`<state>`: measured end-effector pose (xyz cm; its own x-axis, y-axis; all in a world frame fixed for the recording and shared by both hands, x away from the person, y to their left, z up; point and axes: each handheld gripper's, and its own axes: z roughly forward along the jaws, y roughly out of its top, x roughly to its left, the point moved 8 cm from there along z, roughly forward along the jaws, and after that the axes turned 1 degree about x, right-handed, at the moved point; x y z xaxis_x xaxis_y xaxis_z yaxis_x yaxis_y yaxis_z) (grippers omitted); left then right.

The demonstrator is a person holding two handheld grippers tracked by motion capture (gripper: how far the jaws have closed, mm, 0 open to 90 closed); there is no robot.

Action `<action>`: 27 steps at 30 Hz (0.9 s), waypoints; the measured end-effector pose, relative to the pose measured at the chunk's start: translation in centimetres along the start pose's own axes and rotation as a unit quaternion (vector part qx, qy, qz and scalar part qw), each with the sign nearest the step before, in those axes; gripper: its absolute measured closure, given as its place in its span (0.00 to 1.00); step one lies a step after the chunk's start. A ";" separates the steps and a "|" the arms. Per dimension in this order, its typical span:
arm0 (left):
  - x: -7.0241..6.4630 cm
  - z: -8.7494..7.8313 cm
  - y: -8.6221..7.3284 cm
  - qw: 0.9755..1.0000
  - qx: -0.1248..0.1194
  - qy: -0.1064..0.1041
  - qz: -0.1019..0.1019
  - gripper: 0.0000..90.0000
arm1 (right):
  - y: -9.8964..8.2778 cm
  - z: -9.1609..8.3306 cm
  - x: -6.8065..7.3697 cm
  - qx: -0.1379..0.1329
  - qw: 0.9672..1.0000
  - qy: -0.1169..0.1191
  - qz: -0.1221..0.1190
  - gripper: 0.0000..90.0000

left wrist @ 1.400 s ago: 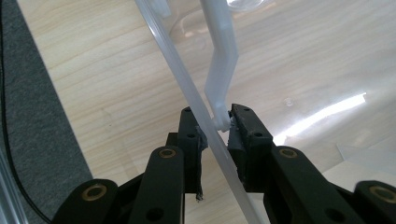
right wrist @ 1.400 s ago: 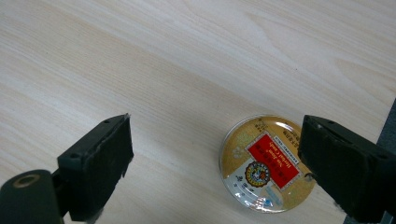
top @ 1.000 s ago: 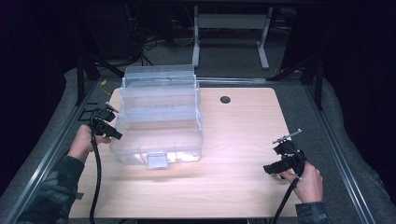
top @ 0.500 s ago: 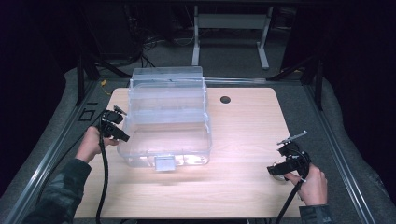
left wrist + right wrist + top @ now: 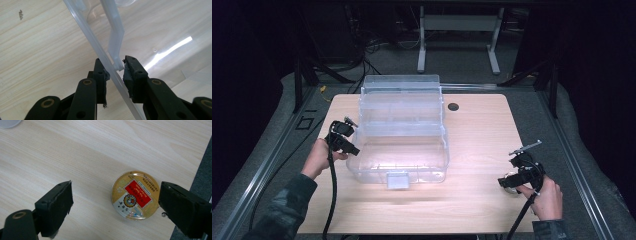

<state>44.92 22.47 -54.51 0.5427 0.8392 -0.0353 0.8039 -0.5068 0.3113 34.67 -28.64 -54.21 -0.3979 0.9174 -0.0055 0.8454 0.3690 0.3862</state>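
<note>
Meanwhile, the left gripper (image 5: 346, 141), jaws clamped on the left rim of the clear plastic box (image 5: 404, 135), has dragged it toward three o'clock since a second ago, so the box now sits nearer the middle of the surface (image 5: 477, 145). I judge it is being brought within reach of the round gold tin (image 5: 135, 195), which lies at five o'clock. The right gripper (image 5: 514, 179) hovers over that tin, jaws wide apart and not touching it. Farther off, at twelve o'clock, a grey metal stand (image 5: 459, 25) rises in the dark room.
</note>
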 end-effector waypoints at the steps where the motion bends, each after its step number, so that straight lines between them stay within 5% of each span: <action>1: -0.2 0.0 0.1 1.000 -0.002 0.000 0.001 0.80 | 0.0 0.0 0.0 -0.001 1.000 0.002 -0.001 0.13; 27: -5.4 0.7 1.7 0.999 0.002 -0.005 0.039 0.76 | -0.7 0.0 -0.9 -0.002 1.000 0.001 0.011 0.13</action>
<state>43.51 16.94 -54.48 0.6069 0.7945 -0.0206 0.7592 -0.5719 0.3106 34.38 -29.73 -54.45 -0.3789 0.9254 0.0046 0.8530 0.3473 0.3894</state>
